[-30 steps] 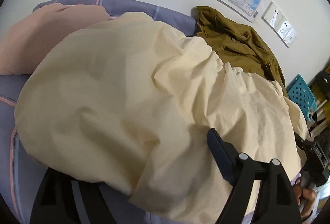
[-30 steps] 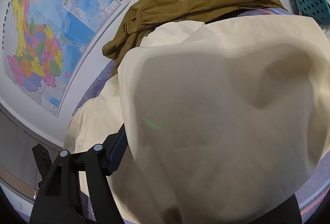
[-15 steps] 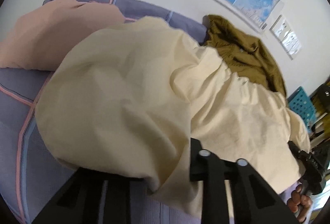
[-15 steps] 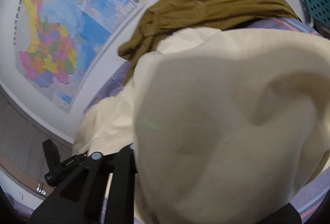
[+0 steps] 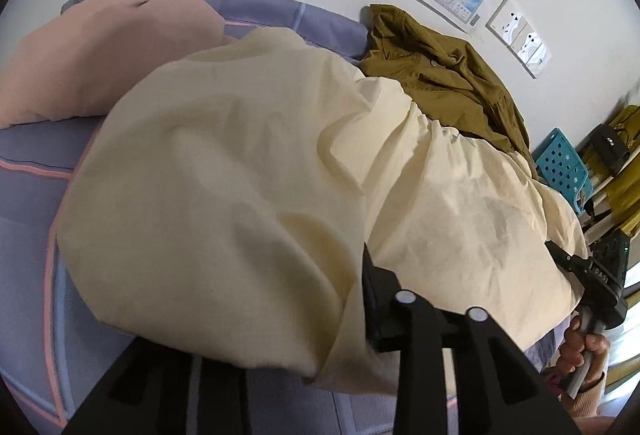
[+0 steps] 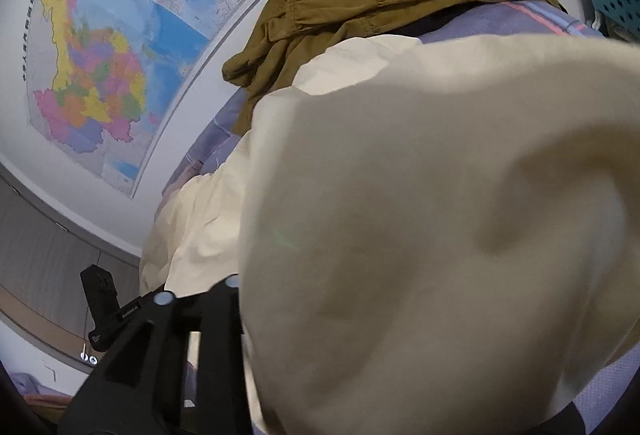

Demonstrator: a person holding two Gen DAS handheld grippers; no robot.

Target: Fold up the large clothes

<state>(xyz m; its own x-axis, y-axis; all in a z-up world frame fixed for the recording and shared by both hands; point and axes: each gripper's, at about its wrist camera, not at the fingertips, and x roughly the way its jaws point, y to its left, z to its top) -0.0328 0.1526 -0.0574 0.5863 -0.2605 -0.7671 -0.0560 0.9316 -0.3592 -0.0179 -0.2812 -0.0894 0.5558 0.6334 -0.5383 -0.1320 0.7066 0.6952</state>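
Note:
A large cream garment point(image 5: 240, 175) lies bunched on the bed and drapes over my left gripper point(image 5: 272, 295). Its jaws are opening with cloth hanging between them. The right finger's dark pad point(image 5: 370, 283) shows bare beside the fold, and the left finger is buried under the fabric. In the right wrist view the same cream garment point(image 6: 420, 215) billows over my right gripper point(image 6: 340, 315), whose jaws are also opening. Only its left finger point(image 6: 226, 295) shows, at the cloth's edge. A person's hand point(image 5: 580, 347) holds the right gripper's handle.
An olive-brown garment point(image 5: 448, 75) is heaped against the wall behind the cream one. A pink pillow point(image 5: 100, 55) lies far left on the lavender striped sheet point(image 5: 32, 235). A blue perforated basket point(image 5: 560, 163) stands off the bed's right. A map point(image 6: 100, 55) hangs on the wall.
Both grippers' fingers drew close together on the cream cloth, then spread apart again. The left gripper shifted, so more sheet and pillow show at the left.

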